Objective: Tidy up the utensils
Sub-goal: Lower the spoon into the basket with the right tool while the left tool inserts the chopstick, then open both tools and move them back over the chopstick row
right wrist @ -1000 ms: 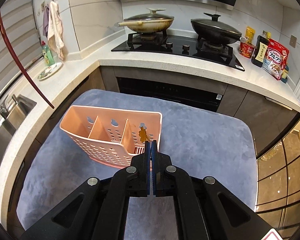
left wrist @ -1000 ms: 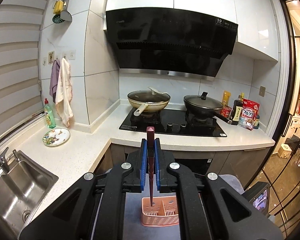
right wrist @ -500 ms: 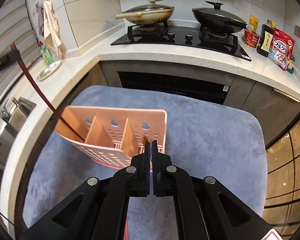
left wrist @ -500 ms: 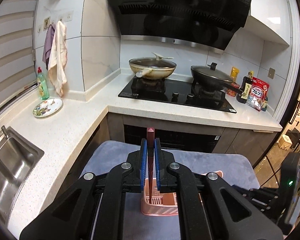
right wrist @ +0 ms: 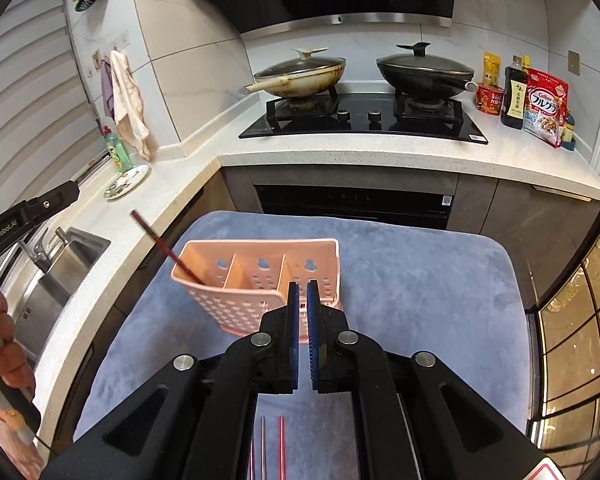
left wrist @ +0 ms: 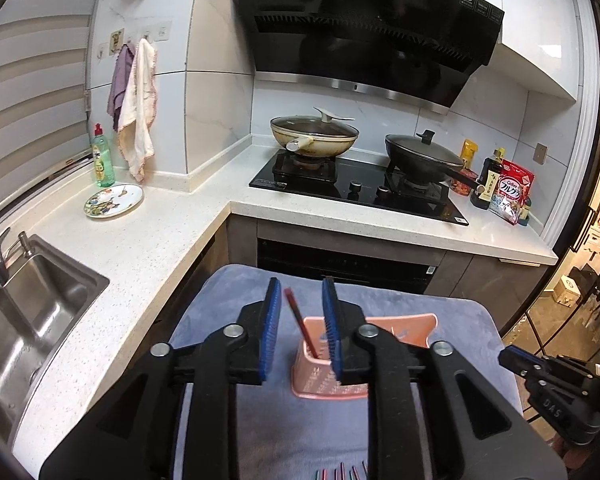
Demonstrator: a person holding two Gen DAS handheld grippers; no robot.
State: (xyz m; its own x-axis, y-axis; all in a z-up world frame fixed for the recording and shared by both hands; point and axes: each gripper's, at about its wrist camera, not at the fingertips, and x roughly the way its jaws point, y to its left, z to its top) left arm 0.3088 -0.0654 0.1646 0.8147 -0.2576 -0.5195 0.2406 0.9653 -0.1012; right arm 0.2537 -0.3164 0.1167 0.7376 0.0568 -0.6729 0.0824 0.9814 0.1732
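A pink perforated utensil caddy point(right wrist: 256, 276) with three compartments stands on a blue-grey mat point(right wrist: 412, 280). A dark red chopstick point(right wrist: 162, 246) leans in its left compartment; it also shows in the left wrist view point(left wrist: 300, 322), loose between the jaws. My left gripper point(left wrist: 300, 320) is open above the caddy point(left wrist: 384, 330). My right gripper point(right wrist: 303, 312) is nearly closed, a narrow gap between its pads, holding nothing, just in front of the caddy's right compartment. Several chopsticks point(right wrist: 266, 446) lie on the mat beneath it, also in the left wrist view point(left wrist: 340, 472).
A white counter point(left wrist: 148, 236) wraps around the mat, with a sink point(left wrist: 32, 308) at left, a plate point(left wrist: 114, 200) and a green bottle point(left wrist: 102, 158). Two lidded woks point(right wrist: 300, 74) sit on the hob point(right wrist: 364, 120). Bottles and a cereal bag point(right wrist: 546, 106) stand right.
My left gripper has opened and let go of the red chopstick, which now rests in the caddy's left compartment. My right gripper has drawn back and its jaws have parted slightly.
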